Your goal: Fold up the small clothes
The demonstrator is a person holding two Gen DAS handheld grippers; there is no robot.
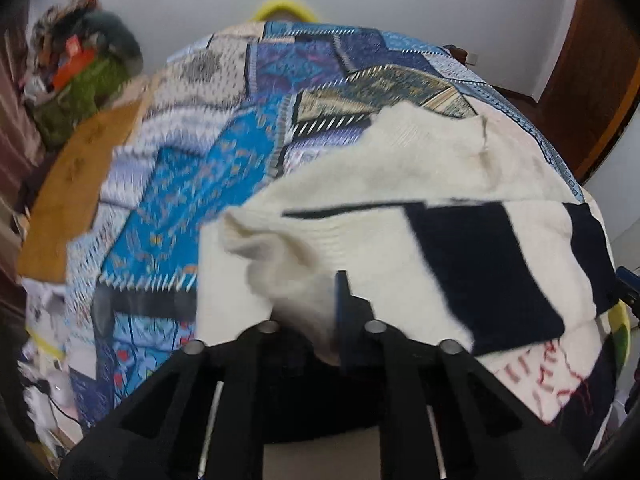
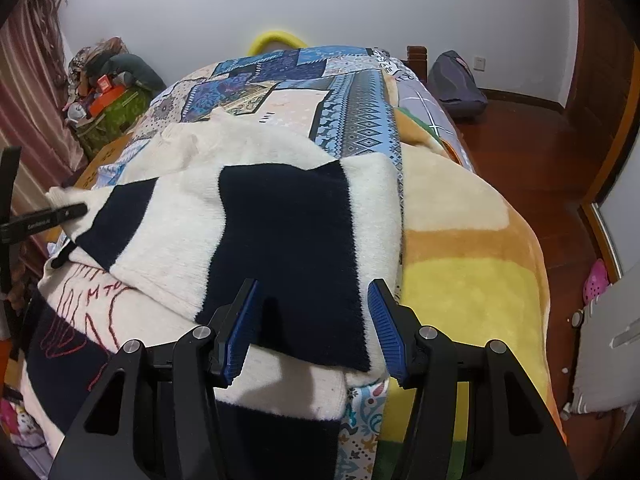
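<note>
Left wrist view, blurred: your left gripper looks clamped on a bunched cream fold of the sweater, lying on the patchwork quilt. Right wrist view: your right gripper stands spread apart over the sweater's navy panel.

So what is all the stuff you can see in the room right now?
sweater: one, cream with navy blocks and red stitching, spread on the bed
patchwork quilt: one, blue patterned, under the sweater
fleece blanket: one, cream, orange and yellow, on the bed to the right of the sweater
pile of clutter: one heap, green, orange and grey, far left by the wall
pink curtain: one, left edge
backpack: one, grey-purple, on the wooden floor by the far wall
left gripper: black, closed on a fold of the sweater
right gripper: black with blue pads, open over the sweater's near edge
</note>
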